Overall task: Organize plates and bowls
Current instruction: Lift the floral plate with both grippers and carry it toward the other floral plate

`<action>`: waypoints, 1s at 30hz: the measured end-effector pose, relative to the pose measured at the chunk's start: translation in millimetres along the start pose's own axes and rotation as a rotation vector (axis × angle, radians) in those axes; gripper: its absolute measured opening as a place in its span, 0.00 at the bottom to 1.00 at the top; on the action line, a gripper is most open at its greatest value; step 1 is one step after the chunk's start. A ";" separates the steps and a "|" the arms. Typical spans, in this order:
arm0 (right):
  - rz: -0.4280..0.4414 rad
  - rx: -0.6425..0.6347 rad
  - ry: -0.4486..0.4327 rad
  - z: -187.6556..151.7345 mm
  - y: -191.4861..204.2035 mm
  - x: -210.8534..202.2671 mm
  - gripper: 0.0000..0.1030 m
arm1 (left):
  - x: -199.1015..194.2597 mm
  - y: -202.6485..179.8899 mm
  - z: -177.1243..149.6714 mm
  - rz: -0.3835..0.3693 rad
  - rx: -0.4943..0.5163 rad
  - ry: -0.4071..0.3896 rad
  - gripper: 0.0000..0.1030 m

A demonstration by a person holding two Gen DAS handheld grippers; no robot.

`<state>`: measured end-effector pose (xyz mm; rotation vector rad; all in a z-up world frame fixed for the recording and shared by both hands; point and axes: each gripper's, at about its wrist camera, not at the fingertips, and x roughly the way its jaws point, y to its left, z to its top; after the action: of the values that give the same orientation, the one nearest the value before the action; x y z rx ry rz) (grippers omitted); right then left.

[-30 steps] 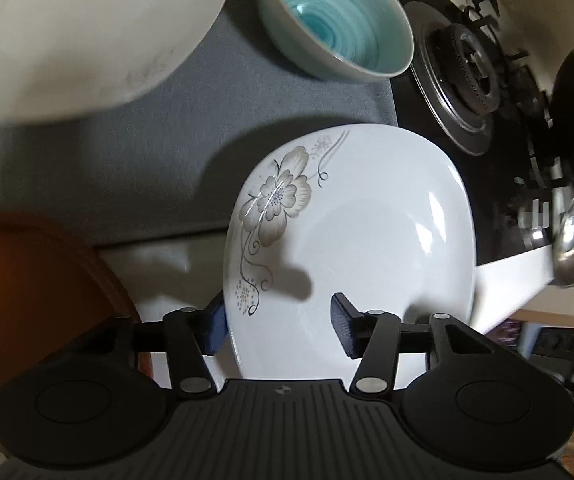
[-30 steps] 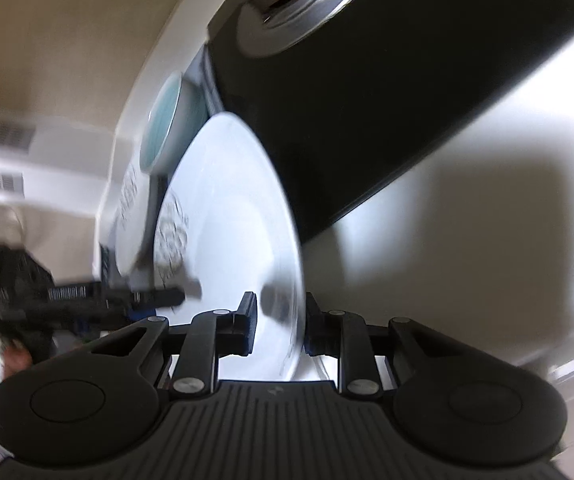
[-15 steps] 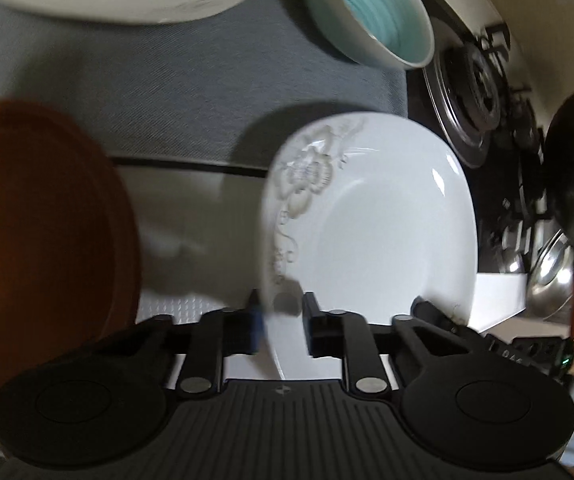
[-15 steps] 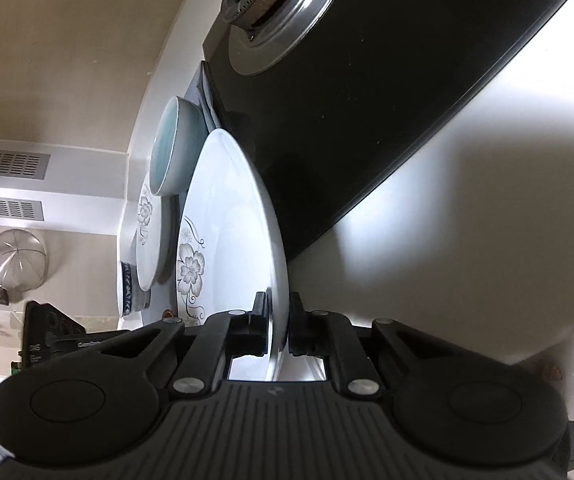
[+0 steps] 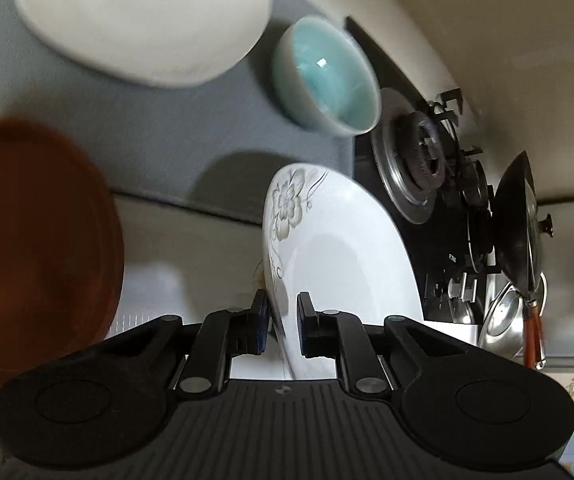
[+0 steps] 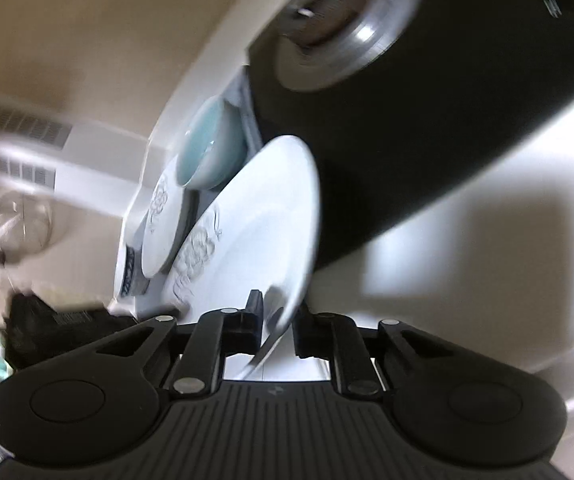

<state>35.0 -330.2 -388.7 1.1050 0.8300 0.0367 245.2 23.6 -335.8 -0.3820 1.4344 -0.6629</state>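
A white plate with a grey flower print (image 5: 339, 248) is tilted up off the counter and held at two sides. My left gripper (image 5: 281, 316) is shut on its near rim, next to the flower stem. In the right wrist view the same plate (image 6: 255, 240) runs edge-on between the fingers of my right gripper (image 6: 279, 316). Those jaws are opening slightly, with the rim between the pads and touching them. A teal bowl (image 5: 327, 76) stands on the grey mat (image 5: 167, 132) beyond it. A large plain white plate (image 5: 143, 20) lies at the far left of the mat.
A round brown tray (image 5: 35, 240) fills the left. Right of the mat is the black hob with a gas burner (image 5: 419, 160) and a dark wok (image 5: 515, 216). Behind the teal bowl (image 6: 207, 148) lies another flowered plate (image 6: 163, 216).
My left gripper closed on the flowered plate's rim. The plate then came up off the counter and tilted steeply. My right gripper stayed on the opposite rim, and both views are now blurred by motion.
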 end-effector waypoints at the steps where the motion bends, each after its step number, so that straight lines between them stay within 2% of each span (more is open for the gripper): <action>1: 0.005 0.005 -0.002 -1.3 0.8 -0.5 0.17 | -1.0 -6.2 -2.1 0.017 0.023 -0.009 0.15; 7: 0.016 0.002 0.003 -6.1 3.9 -4.3 0.18 | -3.6 -24.6 -7.2 0.089 0.021 -0.027 0.15; 11: 0.032 -0.026 -0.001 -11.1 12.3 -10.0 0.18 | -14.9 -44.8 -23.9 0.209 0.095 -0.066 0.15; 13: 0.048 -0.034 0.001 -13.5 15.6 -12.2 0.18 | -23.6 -52.8 -31.2 0.244 0.118 -0.099 0.15; 23: 0.098 -0.081 0.002 -24.9 45.2 -16.4 0.18 | -66.9 -55.2 -49.1 0.291 0.084 -0.181 0.16; 30: 0.083 -0.103 -0.013 -26.7 73.1 -8.3 0.18 | -86.1 -40.5 -35.0 0.259 0.079 -0.193 0.16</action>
<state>39.5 -277.9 -330.6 1.0409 0.7624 0.1406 202.8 51.4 -248.0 -0.1882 1.2431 -0.4580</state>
